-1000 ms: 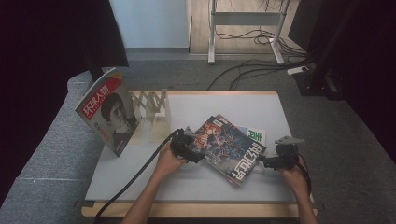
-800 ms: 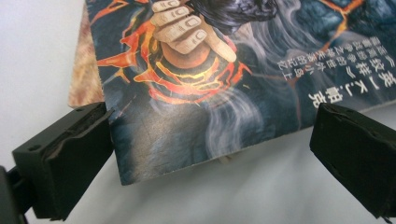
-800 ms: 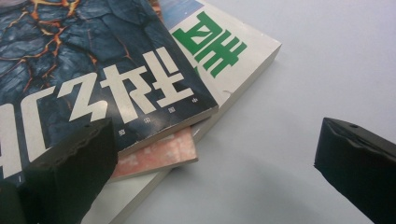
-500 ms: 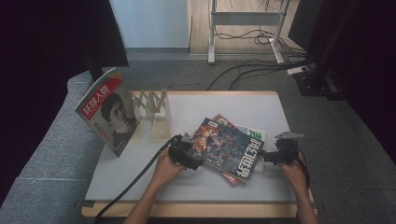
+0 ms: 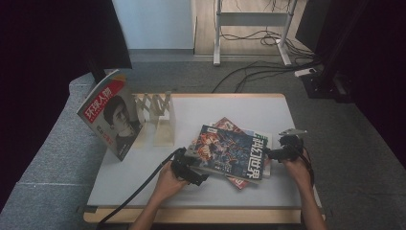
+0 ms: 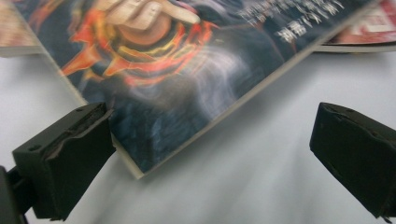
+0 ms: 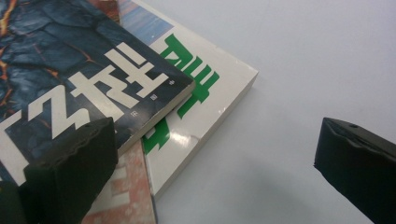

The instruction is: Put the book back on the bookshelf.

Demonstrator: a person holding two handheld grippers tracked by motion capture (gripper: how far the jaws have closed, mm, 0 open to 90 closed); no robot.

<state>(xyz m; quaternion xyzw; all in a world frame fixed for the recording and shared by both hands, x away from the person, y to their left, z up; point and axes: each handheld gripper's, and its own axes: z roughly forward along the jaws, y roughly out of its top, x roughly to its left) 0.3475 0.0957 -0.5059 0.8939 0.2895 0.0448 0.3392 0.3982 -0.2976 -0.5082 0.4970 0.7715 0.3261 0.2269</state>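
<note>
Dark blue with orange flames, the top magazine (image 5: 232, 152) lies on a small pile at the middle-right of the white table (image 5: 143, 177), and both grippers stand at its two ends. Under it lie a white magazine with green letters (image 7: 205, 88) and a red magazine (image 5: 242, 181), each one turned a little differently, so that their corners stick out.

The left gripper (image 5: 188, 166) is at the near-left corner of the top magazine. In the left gripper view its jaws are wide apart and hold nothing. The corner of the dark cover (image 6: 154, 116) lies between them, just beside the left jaw and perhaps touching it; the right jaw stands well away over the bare table. The corner seems raised a little from the table, with a shadow under it.

The right gripper (image 5: 282, 152) is at the right end of the pile. Its jaws are also spread apart and empty. In the right gripper view the edge of the top magazine with the white letters (image 7: 84, 79) runs close to the left jaw, and the right jaw is over the bare table, well apart from the pile.

At the far left of the table, another magazine with a portrait (image 5: 111, 117) leans tilted against a wooden rack (image 5: 160, 117), well apart from both grippers.
</note>
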